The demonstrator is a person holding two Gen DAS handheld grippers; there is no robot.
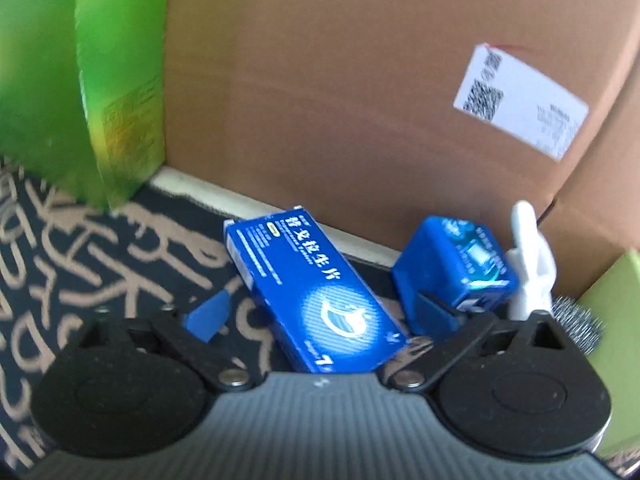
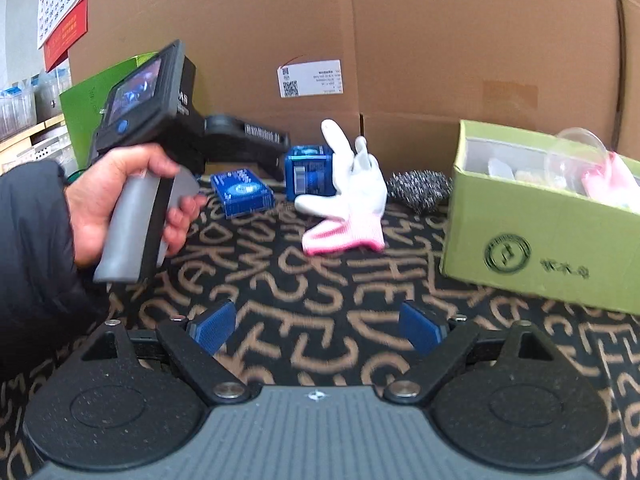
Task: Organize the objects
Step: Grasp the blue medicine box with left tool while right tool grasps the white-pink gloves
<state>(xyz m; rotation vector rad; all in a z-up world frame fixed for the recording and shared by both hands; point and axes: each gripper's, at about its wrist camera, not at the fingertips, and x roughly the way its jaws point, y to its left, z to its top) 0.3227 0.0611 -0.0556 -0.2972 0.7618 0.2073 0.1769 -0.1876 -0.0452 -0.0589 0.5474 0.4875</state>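
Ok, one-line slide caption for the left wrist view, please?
Left gripper, jaws open around a flat blue box on the patterned mat, beside a small blue box and white glove.

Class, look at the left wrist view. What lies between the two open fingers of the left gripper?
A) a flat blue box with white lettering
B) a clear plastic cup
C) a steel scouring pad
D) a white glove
A: the flat blue box lies on the patterned mat between the fingers of the left gripper, which stand apart on either side; the white glove is off to the right.
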